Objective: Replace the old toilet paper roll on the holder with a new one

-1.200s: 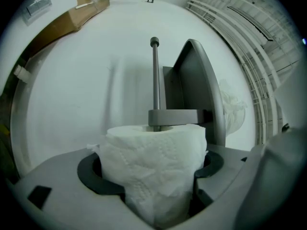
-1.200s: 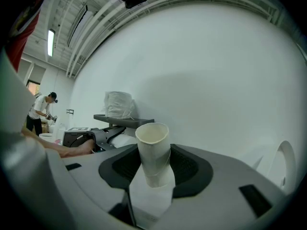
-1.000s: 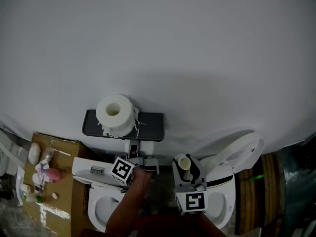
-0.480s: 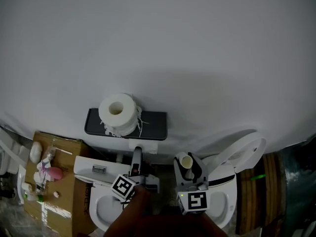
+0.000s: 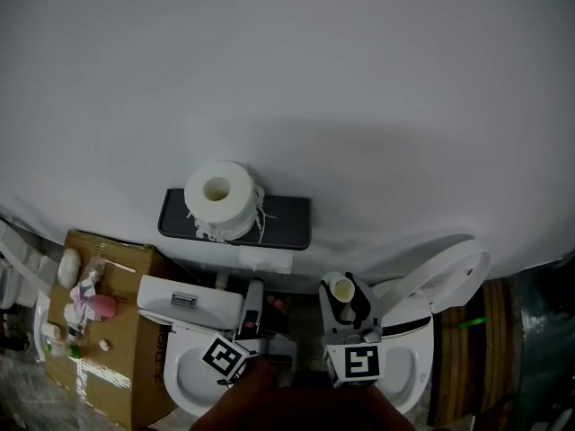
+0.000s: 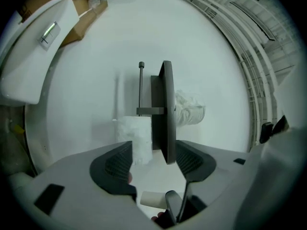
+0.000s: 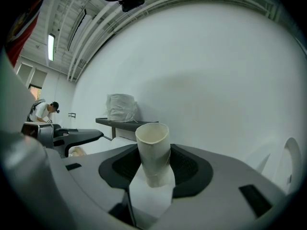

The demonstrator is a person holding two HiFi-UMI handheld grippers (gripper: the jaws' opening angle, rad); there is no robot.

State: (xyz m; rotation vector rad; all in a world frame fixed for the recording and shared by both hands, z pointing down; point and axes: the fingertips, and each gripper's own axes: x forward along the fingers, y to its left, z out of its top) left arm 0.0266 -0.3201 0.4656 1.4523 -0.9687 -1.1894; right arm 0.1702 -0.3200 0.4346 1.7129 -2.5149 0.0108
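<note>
A full white toilet paper roll (image 5: 220,200) stands on the black shelf of the wall holder (image 5: 286,224). A short strip of paper (image 5: 265,260) hangs below the shelf, beside the bare holder rod (image 6: 141,86). My left gripper (image 5: 255,305) hovers a little way back from the holder; its jaws are closing with nothing between them, and the strip (image 6: 136,138) lies beyond them. My right gripper (image 7: 154,164) is shut on an empty cardboard tube (image 7: 153,150), held upright to the right of the holder, with a scrap of paper trailing under it.
Two white toilets stand below: the left one with its tank (image 5: 189,302), the right one with its lid raised (image 5: 445,281). A cardboard box (image 5: 121,330) with several small items sits at the left. The white wall (image 5: 314,79) fills the view ahead.
My left gripper has drawn back from the holder toward me, and its jaws have narrowed. The right gripper with the tube has stayed put.
</note>
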